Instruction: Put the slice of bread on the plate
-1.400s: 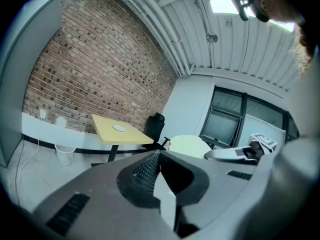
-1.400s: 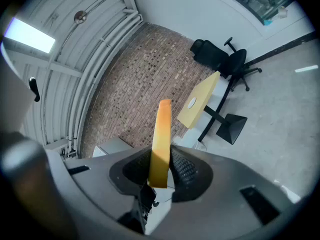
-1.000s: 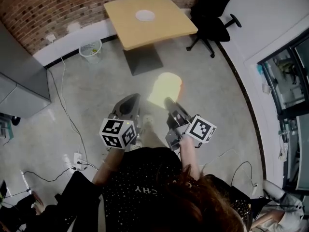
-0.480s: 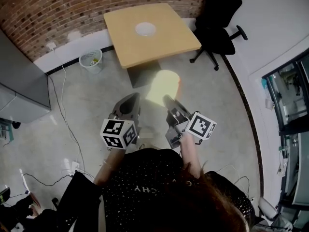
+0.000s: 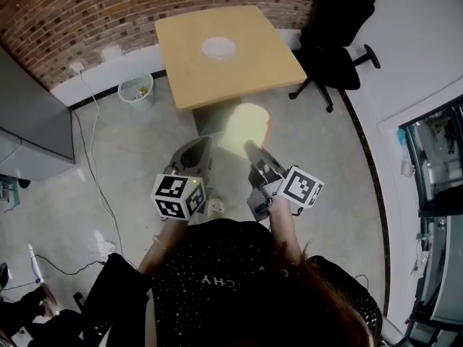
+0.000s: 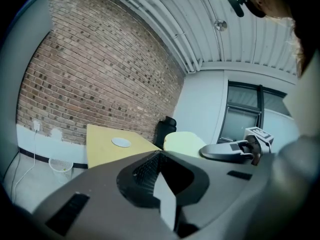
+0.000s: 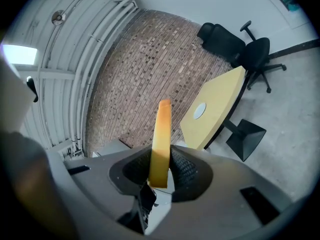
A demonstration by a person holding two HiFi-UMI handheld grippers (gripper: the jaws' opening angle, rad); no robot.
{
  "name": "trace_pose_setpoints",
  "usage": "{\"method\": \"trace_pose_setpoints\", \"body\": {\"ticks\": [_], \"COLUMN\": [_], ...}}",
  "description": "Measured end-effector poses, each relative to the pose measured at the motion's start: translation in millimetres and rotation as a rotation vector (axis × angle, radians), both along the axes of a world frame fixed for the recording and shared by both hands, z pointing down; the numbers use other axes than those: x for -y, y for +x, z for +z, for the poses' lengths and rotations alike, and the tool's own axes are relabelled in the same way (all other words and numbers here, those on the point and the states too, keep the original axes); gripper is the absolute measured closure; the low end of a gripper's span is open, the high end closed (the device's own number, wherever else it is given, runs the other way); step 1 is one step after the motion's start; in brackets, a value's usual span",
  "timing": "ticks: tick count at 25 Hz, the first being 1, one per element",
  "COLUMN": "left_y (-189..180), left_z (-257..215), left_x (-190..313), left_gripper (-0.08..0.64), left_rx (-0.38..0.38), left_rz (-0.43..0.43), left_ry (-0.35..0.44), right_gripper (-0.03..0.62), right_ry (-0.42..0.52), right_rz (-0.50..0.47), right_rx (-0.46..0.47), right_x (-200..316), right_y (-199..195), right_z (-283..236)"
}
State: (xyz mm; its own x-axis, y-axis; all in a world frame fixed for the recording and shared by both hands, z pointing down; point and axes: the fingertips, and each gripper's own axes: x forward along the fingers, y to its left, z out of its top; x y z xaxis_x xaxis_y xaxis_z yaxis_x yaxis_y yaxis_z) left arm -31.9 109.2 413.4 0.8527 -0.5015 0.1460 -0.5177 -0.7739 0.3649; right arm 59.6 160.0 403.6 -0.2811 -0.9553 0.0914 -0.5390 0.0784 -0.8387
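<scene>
Head view: our right gripper [image 5: 251,152] clamps the bread slice [image 5: 246,127] by its near edge, flat and out over the floor [image 5: 145,143], prob. so it can slide onto the plate [image 5: 218,47], far off on the table [image 5: 239,78].

Left gripper view: the left gripper [image 6: 159,156] has its jaws together w/ nothing betw. them; we judge it a spare.

Right gripper view: pads pinch the slice, plate well ahead.

Count: 1 slice, 1 plate, 1 table, 2 grippers, 1 chair [image 5: 336,35], 1 bin [image 5: 136,89].

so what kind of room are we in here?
Probably an office or lab-style workroom: brick wall, a square wooden table with a black swivel chair beside it, and a wire waste bin on bare concrete floor.
</scene>
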Motion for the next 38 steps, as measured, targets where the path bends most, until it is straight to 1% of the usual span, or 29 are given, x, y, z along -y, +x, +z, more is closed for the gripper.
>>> {"method": "trace_pose_setpoints", "body": {"ticks": [4, 7, 12, 15, 19, 23, 29, 32, 35, 38], "left_y": [21, 30, 24, 22, 31, 47, 64, 73, 79, 87], "left_z": [4, 8, 14, 14, 18, 21, 18, 17, 16, 14], "left_x": [11, 16, 20, 28, 34, 46, 85, 112, 139, 172], "left_gripper": [0.551, 0.551, 0.551, 0.551, 0.551, 0.551, 0.551, 0.551, 0.551, 0.551], "left_rx": [-0.002, 0.005, 0.038, 0.048, 0.059, 0.062, 0.053, 0.043, 0.035, 0.036], "left_rz": [-0.012, -0.028, -0.050, -0.060, -0.046, -0.030, -0.045, -0.066, -0.080, -0.093], "left_ry": [0.010, 0.007, 0.000, 0.002, -0.001, 0.003, -0.005, -0.001, -0.009, -0.015], "right_gripper": [0.494, 0.494, 0.494, 0.494, 0.494, 0.494, 0.494, 0.494, 0.494, 0.494], "right_ry": [0.002, -0.029, -0.021, -0.042, -0.059, -0.058, -0.061, -0.061, -0.083, -0.078], "right_rz": [-0.011, -0.004, -0.024, -0.020, -0.002, 0.027, 0.011, -0.004, -0.013, -0.029], "right_rx": [-0.002, 0.019, 0.040, 0.055, 0.063, 0.069, 0.056, 0.051, 0.050, 0.036], "right_x": [12, 19, 28, 30, 33, 44, 83, 111, 138, 170], "right_y": [22, 36, 35, 35, 41, 61, 80, 88, 94, 104], "right_z": [5, 16, 18, 27, 32, 36, 32, 30, 32, 25]}}
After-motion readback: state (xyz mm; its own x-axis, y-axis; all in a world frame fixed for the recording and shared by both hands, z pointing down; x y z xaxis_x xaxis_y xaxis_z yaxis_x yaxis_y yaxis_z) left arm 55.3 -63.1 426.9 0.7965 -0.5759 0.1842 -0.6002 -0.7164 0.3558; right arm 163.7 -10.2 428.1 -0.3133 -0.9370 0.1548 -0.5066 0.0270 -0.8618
